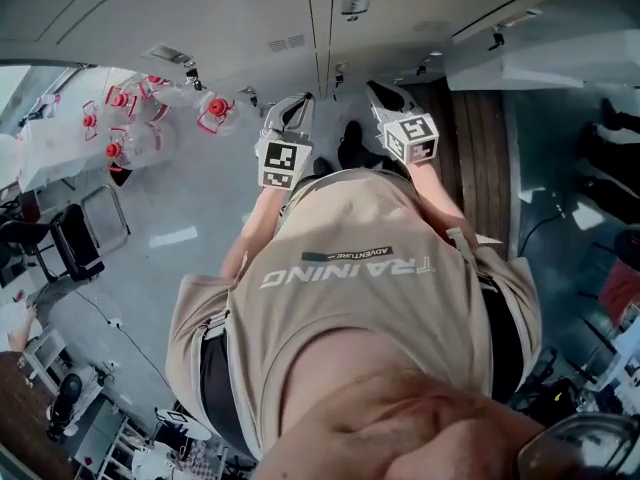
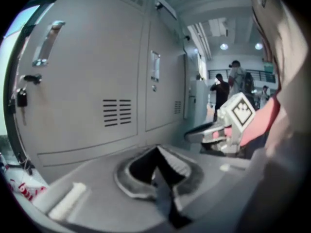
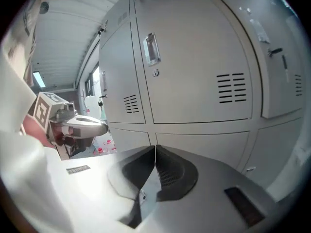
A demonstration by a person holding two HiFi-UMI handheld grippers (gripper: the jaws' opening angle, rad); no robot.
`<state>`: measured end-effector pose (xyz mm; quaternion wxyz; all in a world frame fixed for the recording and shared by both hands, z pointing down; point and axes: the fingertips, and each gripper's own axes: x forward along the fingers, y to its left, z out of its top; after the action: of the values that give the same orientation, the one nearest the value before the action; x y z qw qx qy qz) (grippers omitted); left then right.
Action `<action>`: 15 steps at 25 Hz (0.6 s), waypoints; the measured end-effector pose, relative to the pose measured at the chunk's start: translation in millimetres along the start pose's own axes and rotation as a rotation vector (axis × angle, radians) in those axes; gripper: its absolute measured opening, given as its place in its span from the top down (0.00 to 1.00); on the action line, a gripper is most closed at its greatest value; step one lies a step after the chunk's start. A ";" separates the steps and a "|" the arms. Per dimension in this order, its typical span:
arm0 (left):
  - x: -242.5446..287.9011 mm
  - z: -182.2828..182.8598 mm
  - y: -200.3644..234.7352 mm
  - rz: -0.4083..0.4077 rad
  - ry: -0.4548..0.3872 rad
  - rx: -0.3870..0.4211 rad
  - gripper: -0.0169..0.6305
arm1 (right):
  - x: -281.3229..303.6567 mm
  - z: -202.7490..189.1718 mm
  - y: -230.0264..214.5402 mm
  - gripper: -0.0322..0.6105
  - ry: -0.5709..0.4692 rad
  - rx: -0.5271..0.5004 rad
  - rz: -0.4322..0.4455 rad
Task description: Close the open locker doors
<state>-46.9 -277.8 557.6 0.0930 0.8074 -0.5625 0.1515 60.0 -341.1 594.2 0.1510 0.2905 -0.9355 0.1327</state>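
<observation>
Jaws pressed tip to tip and holding nothing on your left gripper (image 2: 156,149), with the grey locker doors (image 2: 92,76) at ten o'clock, and your right gripper (image 3: 155,147) is likewise clamped empty, the doors at one o'clock.

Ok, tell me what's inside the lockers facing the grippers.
Nothing shows: the locker doors in both gripper views look shut, covering the insides. Only handles and vent slots are visible.

Left gripper (image 1: 297,106), right gripper (image 1: 383,93) (both closed)
</observation>
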 end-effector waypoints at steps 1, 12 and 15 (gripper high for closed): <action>-7.0 -1.8 -2.6 0.004 -0.020 -0.004 0.98 | -9.9 -1.0 4.3 0.93 -0.005 0.011 -0.019; -23.6 -6.3 -48.8 -0.083 -0.057 -0.042 0.98 | -72.4 -24.1 23.2 0.93 -0.008 0.047 -0.117; -23.0 -3.2 -70.1 -0.090 -0.041 0.062 0.98 | -74.0 -15.5 29.1 0.93 -0.042 0.023 -0.082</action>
<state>10.9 -232.0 554.0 0.0632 0.8374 -0.5223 0.1482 104.3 -275.5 577.2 0.1335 0.3332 -0.9241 0.1311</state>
